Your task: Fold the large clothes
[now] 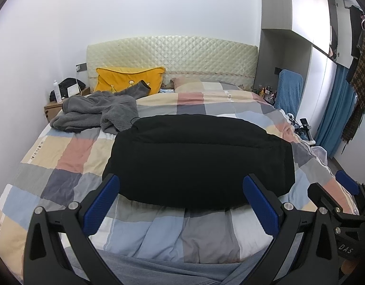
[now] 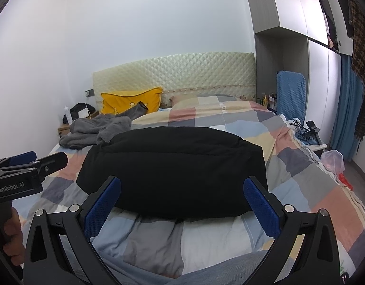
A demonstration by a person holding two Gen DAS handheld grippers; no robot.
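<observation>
A black garment (image 1: 199, 159) (image 2: 175, 173) lies folded into a thick, rounded rectangle in the middle of the checkered quilt (image 1: 63, 152) (image 2: 301, 180). My left gripper (image 1: 181, 204) hangs open just in front of its near edge, holding nothing. Beside it my right gripper (image 2: 182, 205) is open too, at the same near edge and empty. The right gripper also shows at the far right of the left wrist view, and the left one at the far left of the right wrist view. A crumpled grey fleece garment (image 1: 94, 111) (image 2: 97, 128) lies at the back left of the bed.
A yellow pillow (image 1: 127, 82) leans on the quilted headboard (image 1: 173, 54). A nightstand (image 1: 55, 108) with a bottle and bag stands at the left wall. On the right are a blue chair (image 2: 290, 95), a side table with cables (image 2: 310, 135), wardrobes and hanging clothes.
</observation>
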